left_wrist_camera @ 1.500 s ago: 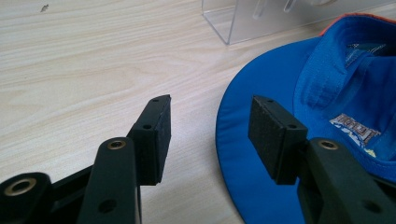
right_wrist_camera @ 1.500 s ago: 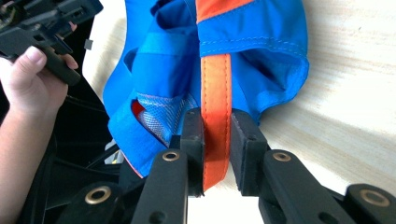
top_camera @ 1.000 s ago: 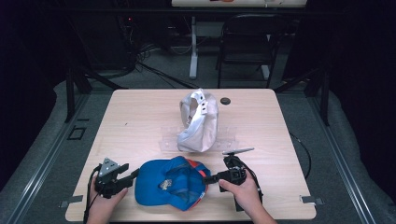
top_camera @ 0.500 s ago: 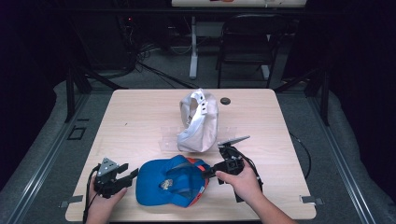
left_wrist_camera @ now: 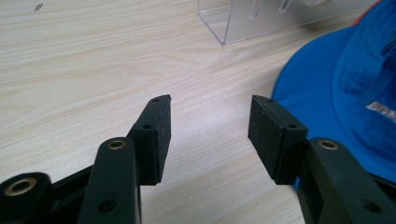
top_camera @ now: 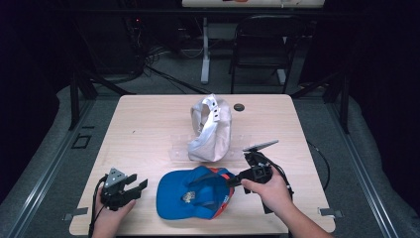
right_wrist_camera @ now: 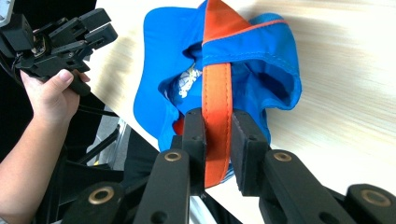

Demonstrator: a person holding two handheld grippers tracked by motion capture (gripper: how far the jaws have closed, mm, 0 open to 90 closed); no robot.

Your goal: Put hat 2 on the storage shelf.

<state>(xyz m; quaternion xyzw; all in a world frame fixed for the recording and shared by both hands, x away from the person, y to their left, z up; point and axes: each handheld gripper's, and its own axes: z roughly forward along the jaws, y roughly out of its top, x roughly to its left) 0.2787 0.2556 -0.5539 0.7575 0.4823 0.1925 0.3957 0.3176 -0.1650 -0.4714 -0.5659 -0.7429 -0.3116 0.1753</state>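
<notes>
Two grippers share this job, and just one has a hold: the right gripper (right_wrist_camera: 217,140) is clamped on the orange strap (right_wrist_camera: 216,93) of the blue cap (top_camera: 193,198), the band pinched flat between its pads in the right gripper view. Ahead of those jaws the cap lies upside down on the table (top_camera: 148,129), near the front edge, its crown sagging away from the strap. The left gripper (left_wrist_camera: 208,135) stands with jaws wide apart and empty, the cap's brim (left_wrist_camera: 317,98) just off its right jaw. To do this well, I judge the right should keep the strap taut and lift slowly, so the fabric doesn't slip out, while the left closes on the brim to steady it. Beyond the cap, a white cap (top_camera: 210,129) rests on a clear stand (left_wrist_camera: 280,18)
</notes>
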